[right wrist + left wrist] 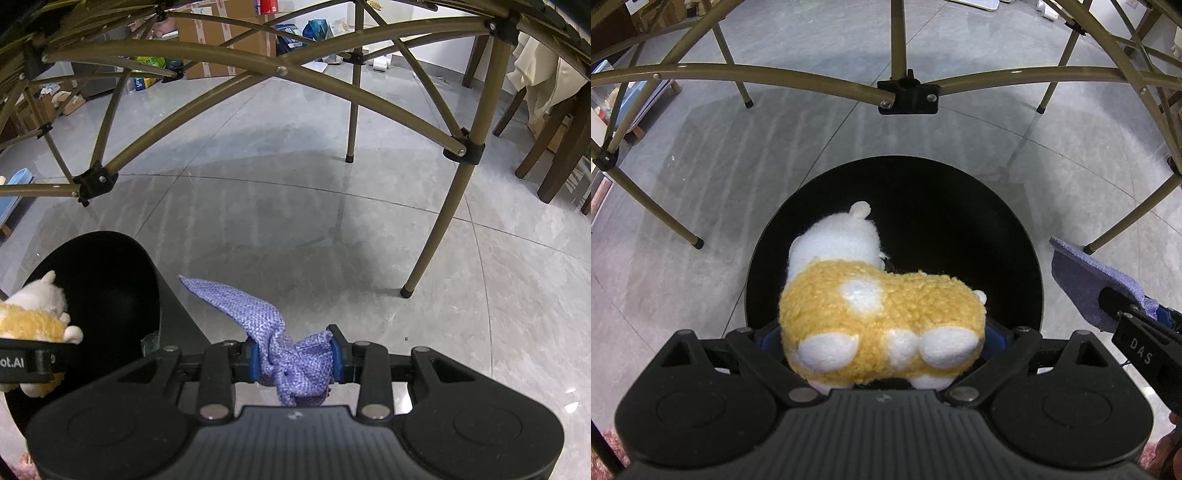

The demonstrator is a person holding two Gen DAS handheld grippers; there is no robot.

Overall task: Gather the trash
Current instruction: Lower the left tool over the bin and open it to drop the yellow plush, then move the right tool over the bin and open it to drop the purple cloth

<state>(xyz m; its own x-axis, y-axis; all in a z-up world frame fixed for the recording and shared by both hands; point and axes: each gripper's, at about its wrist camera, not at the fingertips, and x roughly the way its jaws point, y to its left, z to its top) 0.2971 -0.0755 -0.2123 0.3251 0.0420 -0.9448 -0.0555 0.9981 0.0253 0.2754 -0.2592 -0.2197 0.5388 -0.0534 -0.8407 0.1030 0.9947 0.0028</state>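
The left gripper (882, 338) is clamping a plush toy (879, 317), a yellow and white stuffed animal, between its blue pads, with the toy's rear and pale feet facing the camera and its white head pointing away. The toy is hanging directly over the dark mouth of a round black bin (1015, 229), which is standing on the grey tiled floor (720, 166) just below and beyond the fingers. To the right of the bin, the right gripper (293, 356) is pinching a bunched purple cloth (291, 363) tightly between its own blue pads; one corner of the cloth is sticking out forward and to the left, toward the bin's rim, while the bundle itself is sitting beside the bin rather than over its opening. In the right wrist view the bin (173, 306) is lying to the left of the cloth, with the toy (33, 325) showing at its edge. Further off, the olive metal legs and braces of a folding table (443, 221) are arching overhead, and cardboard boxes (221, 40) are lining the far side.
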